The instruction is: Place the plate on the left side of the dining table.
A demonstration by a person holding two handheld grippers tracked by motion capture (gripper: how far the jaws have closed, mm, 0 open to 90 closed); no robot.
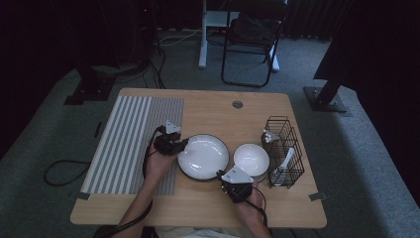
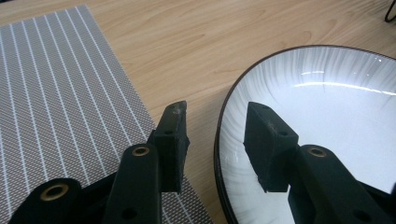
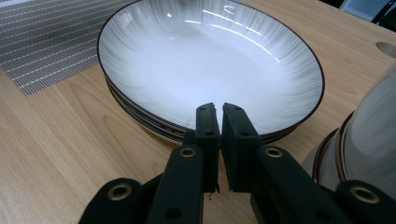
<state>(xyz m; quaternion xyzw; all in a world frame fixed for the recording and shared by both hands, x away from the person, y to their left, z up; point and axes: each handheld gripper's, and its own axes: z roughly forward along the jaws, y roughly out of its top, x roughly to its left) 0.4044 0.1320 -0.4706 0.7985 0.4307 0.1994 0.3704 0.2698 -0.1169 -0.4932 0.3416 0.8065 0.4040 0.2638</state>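
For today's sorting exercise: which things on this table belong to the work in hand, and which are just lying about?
In the work:
stack of plates
left gripper, one finger inside the top plate's rim, one outside
right gripper, shut at the stack's near edge

Lying about:
bowls
wire rack
spoon
striped mat

— Can you read any lettering, label or number anywhere on your table?

— No. You have no legible text on the plates [image 1: 203,156], none on the bowl [image 1: 251,159], and none on the striped mat [image 1: 131,144].

— What about the wire rack [image 1: 286,148] or your grippers?

— You see bare metal and plain black there; the brass-ringed holes on the jaws carry no marks. Nothing in your views can be read.
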